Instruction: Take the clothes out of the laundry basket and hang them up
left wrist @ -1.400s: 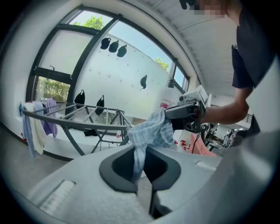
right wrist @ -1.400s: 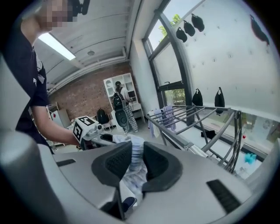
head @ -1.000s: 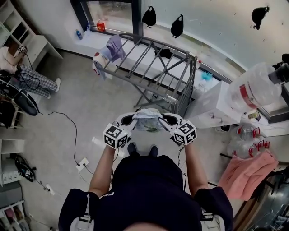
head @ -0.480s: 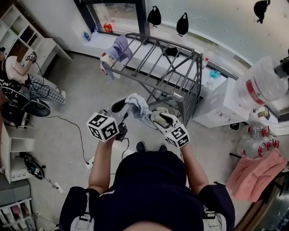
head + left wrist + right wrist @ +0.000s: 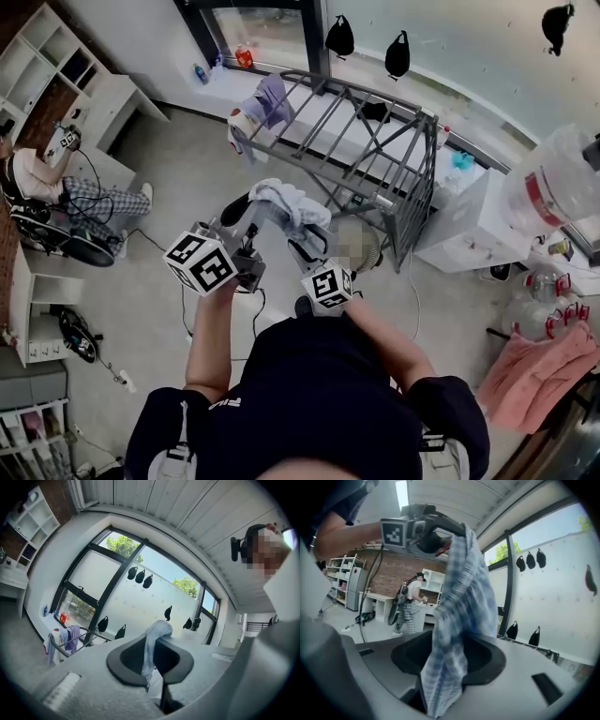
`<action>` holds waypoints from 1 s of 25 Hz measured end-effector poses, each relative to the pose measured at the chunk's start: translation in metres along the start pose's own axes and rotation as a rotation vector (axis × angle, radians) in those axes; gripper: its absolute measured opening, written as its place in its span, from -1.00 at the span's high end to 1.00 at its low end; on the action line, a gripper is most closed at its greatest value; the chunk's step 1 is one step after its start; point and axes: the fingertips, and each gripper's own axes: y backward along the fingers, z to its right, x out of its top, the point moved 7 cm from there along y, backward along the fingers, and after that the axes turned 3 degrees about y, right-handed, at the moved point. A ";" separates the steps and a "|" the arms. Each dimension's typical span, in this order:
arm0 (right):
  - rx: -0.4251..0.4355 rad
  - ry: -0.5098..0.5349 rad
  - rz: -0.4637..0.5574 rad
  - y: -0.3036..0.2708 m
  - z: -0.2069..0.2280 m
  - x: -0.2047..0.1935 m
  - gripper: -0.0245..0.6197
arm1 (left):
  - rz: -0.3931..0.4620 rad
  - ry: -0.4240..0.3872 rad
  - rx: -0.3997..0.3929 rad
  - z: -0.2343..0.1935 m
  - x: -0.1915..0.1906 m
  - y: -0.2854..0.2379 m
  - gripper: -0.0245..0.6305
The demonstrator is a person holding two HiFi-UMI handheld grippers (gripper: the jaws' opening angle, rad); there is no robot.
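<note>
A pale blue checked garment [image 5: 284,201] hangs from my left gripper [image 5: 241,212], which is shut on its top edge and held up level. In the left gripper view a fold of that cloth [image 5: 154,637] is pinched between the jaws. My right gripper [image 5: 306,247] sits just below and to the right of it. Its jaws have just been opening, and the garment [image 5: 464,602] hangs down loosely between them. The left gripper [image 5: 449,532] shows at the top of the right gripper view. The grey drying rack [image 5: 361,122] stands beyond, with a purple garment [image 5: 272,97] on its left end.
A person sits at the far left [image 5: 56,187] beside white shelves [image 5: 56,66]. A white cabinet [image 5: 469,225], large water bottles [image 5: 553,187] and a pink cloth [image 5: 534,366] fill the right side. A cable [image 5: 183,319] lies on the floor to my left.
The left gripper has risen and swung left, lifting the garment with it. The right gripper has moved left under it, and its jaws have spread apart.
</note>
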 end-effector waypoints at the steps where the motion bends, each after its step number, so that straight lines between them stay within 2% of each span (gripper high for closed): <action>1: -0.022 -0.022 0.007 -0.002 0.004 0.001 0.40 | 0.008 0.005 0.008 -0.002 0.000 0.004 0.84; 2: -0.032 -0.047 0.016 -0.001 0.009 0.002 0.62 | 0.014 0.013 0.018 -0.005 -0.001 0.008 0.84; 4: -0.024 -0.088 0.025 0.002 0.016 0.003 0.69 | 0.024 0.034 0.045 -0.017 -0.002 0.020 0.84; 6: -0.008 -0.133 0.032 0.006 0.025 0.005 0.85 | 0.037 0.060 0.069 -0.031 -0.004 0.032 0.84; 10: 0.017 -0.243 0.061 0.022 0.055 0.011 0.89 | 0.064 0.102 0.147 -0.058 -0.014 0.056 0.84; 14: 0.033 -0.240 0.042 0.029 0.076 0.035 0.89 | 0.029 0.019 0.211 -0.082 -0.018 0.081 0.84; 18: 0.067 -0.319 0.024 0.023 0.085 0.068 0.89 | 0.013 -0.073 0.267 -0.105 -0.011 0.106 0.84; 25: 0.095 -0.341 0.030 -0.013 0.078 0.136 0.89 | 0.052 -0.158 0.294 -0.137 0.035 0.143 0.84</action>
